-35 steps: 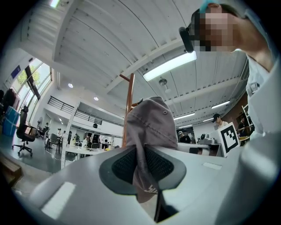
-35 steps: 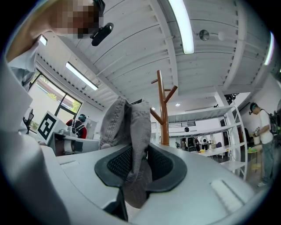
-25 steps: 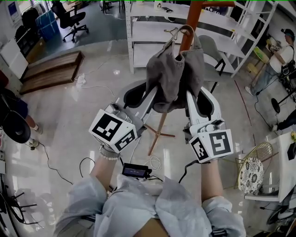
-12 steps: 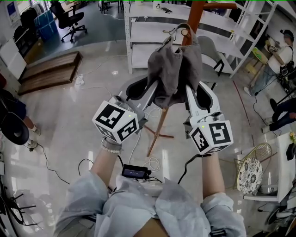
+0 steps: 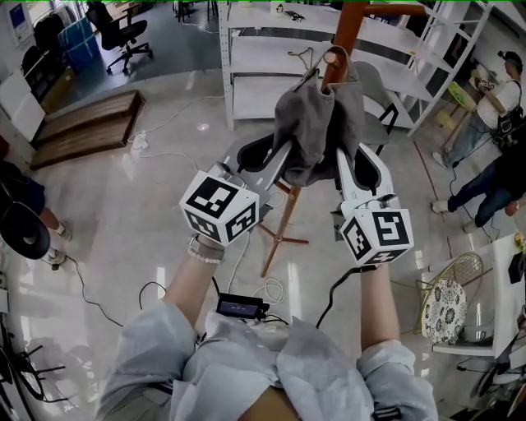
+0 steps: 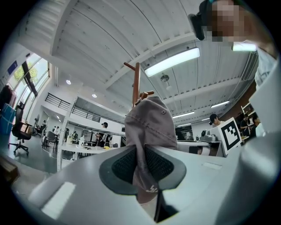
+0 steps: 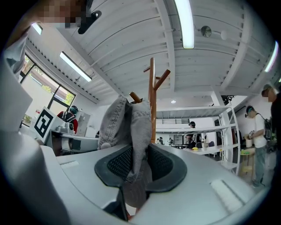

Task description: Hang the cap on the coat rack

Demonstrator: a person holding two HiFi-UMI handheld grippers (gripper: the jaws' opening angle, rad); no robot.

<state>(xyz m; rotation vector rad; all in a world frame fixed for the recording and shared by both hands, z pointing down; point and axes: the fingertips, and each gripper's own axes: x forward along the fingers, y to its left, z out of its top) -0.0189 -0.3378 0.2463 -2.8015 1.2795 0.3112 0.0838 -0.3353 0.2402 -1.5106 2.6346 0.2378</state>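
Cap [image 5: 316, 123] pinched by left tool [image 5: 283, 160], right tool [image 5: 341, 162].

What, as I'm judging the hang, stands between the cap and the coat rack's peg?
Nothing visible does. The cap, clamped by the left tongs and right tongs, is right at the coat rack's peg, whose tip shows bare.

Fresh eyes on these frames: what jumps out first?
A grey cap sits mid-frame in the head view, clamped on each side by the left tongs and right tongs. It is up against the orange coat rack, right at a peg. The black-and-white marker cubes below catch the eye too.
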